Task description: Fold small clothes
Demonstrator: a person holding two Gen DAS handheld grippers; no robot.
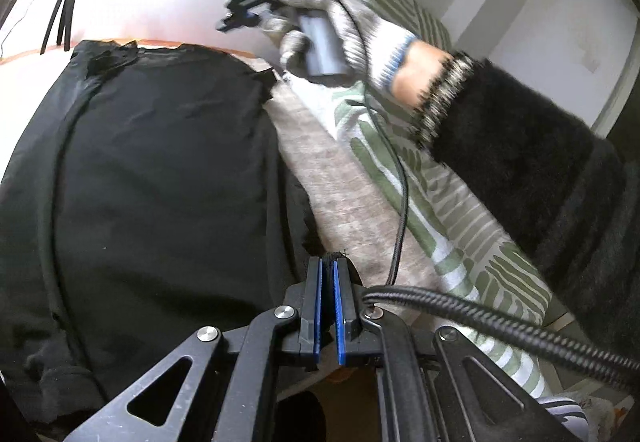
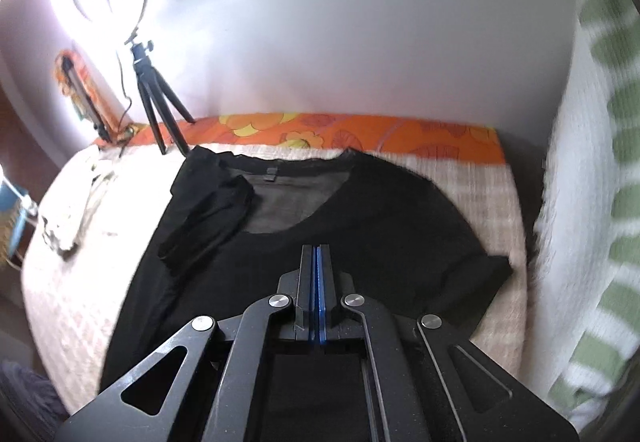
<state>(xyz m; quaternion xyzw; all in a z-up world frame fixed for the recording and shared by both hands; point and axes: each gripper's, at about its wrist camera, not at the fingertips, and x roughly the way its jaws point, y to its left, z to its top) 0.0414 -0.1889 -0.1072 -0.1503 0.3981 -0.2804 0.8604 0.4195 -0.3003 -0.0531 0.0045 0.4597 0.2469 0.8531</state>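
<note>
Nearby: tripod [image 2: 154,98] behind black shirt [image 2: 360,210], striped cushion [image 2: 592,202] rt.

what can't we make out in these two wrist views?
- Left wrist: black shirt hem cut off by frame edge and left hand-held gripper; what it pinches is too dark to tell.
- Left wrist: right hand-held gripper motion-blurred, jaws unreadable.
- Right wrist: shirt's near part hidden behind the gripper body.

Black tee [image 2: 360,234] – matt cloth; bedspread [image 2: 72,282] – rough woven cloth.
</note>
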